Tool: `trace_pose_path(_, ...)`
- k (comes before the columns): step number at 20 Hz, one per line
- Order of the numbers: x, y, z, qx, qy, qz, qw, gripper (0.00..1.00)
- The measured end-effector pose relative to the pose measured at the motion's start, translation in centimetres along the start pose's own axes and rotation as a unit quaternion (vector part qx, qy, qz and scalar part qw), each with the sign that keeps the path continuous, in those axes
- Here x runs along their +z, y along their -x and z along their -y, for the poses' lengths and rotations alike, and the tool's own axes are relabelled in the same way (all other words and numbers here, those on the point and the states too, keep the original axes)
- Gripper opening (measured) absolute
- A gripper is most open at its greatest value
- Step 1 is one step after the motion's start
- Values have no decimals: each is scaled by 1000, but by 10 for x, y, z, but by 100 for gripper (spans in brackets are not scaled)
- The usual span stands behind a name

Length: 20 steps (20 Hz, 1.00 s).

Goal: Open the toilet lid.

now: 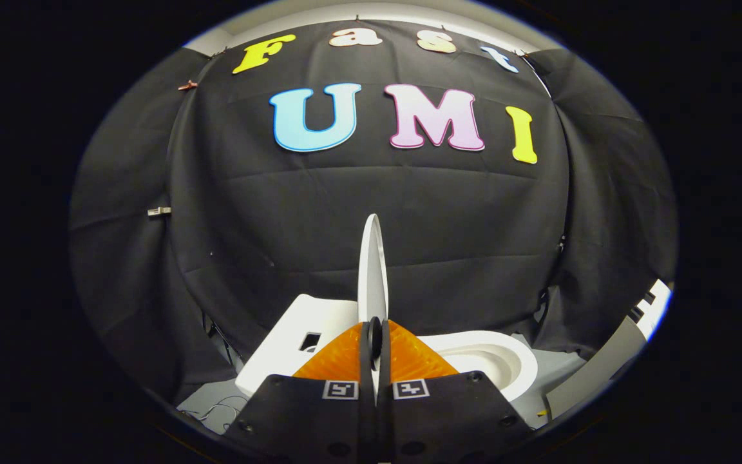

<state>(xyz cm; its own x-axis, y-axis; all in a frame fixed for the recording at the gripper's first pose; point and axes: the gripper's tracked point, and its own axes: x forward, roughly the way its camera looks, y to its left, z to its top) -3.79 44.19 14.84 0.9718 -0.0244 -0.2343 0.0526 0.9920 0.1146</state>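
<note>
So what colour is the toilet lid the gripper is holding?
White; the toilet lid stands edge-on between the gripper fingers, gripper view.

You are looking at a toilet lid (372, 270) that is showing as smooth, hard white plastic with a faint sheen. The gripper (375, 338) is clamping it between ribbed, rubbery-looking pads. The toilet bowl (496, 362) is gleaming glossy white; the booth wall (281, 212) is hanging as matt, creased cloth.

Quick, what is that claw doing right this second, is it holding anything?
Claw: closed on the edge of the toilet lid, one finger on each side; the lid stands raised on edge above the toilet bowl.
</note>
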Motion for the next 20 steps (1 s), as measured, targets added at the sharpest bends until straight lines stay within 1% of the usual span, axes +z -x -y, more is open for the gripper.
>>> trace_pose_path(4,-7,-2,-29,11,2,-5,1000,5)
trace_pose_path(9,-13,-4,-58,26,28,-3,999,5)
trace_pose_path(14,-16,-7,-67,26,40,3,999,5)
trace_pose_path(20,-16,-8,-76,27,40,6,999,6)
